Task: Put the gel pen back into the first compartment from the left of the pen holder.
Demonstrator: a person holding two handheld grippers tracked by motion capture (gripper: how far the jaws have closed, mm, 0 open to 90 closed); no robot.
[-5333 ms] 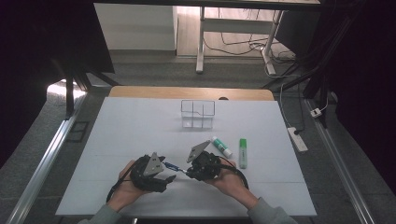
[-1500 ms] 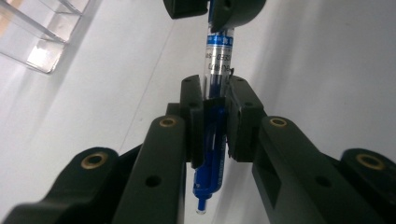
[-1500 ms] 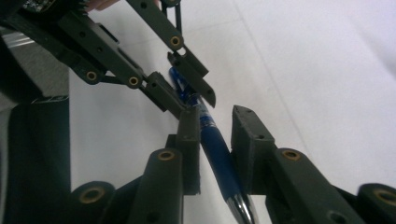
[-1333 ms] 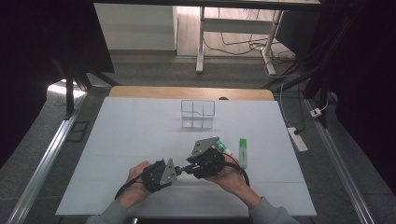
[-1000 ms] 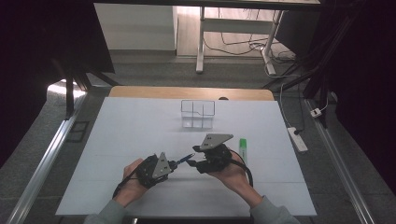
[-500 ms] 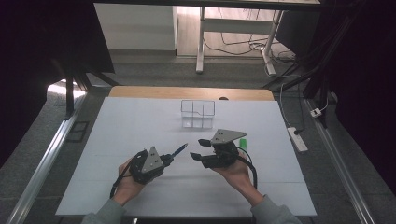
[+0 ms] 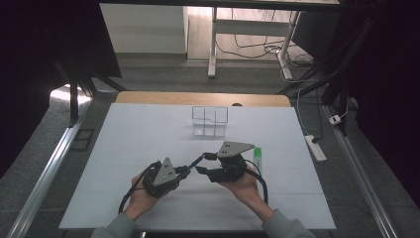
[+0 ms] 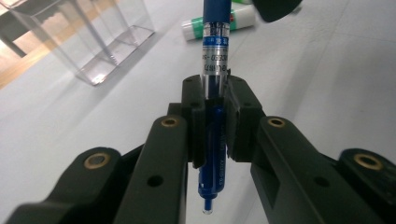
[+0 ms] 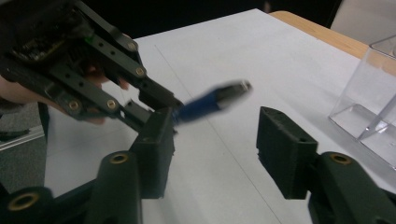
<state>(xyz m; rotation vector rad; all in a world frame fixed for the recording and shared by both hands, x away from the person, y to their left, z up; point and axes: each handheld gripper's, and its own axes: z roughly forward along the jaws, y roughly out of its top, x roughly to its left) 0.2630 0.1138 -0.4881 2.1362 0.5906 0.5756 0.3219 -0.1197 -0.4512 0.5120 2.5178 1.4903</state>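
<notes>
My left gripper (image 7: 183,170) is shut on a blue pen (image 7: 194,162), which sticks out up and to the right over the white table. In the left gripper view the jaws (image 8: 215,105) clamp the pen (image 8: 215,51) at mid-barrel. My right gripper (image 7: 202,163) faces it from the right with its jaws open. These jaws (image 9: 219,140) have just been closing. The pen's silver end (image 9: 233,88) hovers just beyond the gap, touching neither pad. The left gripper (image 9: 93,79) shows at the upper left of the right gripper view.
A clear plastic organizer (image 7: 210,120) stands at the back middle of the table. A green glue stick (image 7: 257,154) lies right of the right gripper, and a white-and-green one (image 8: 219,23) lies beyond the pen. A power strip (image 7: 315,148) lies off the table's right edge.
The two grippers, close together a second ago, have drawn apart. The right gripper moved right and turned its jaws toward the pen; the left still holds the pen.
</notes>
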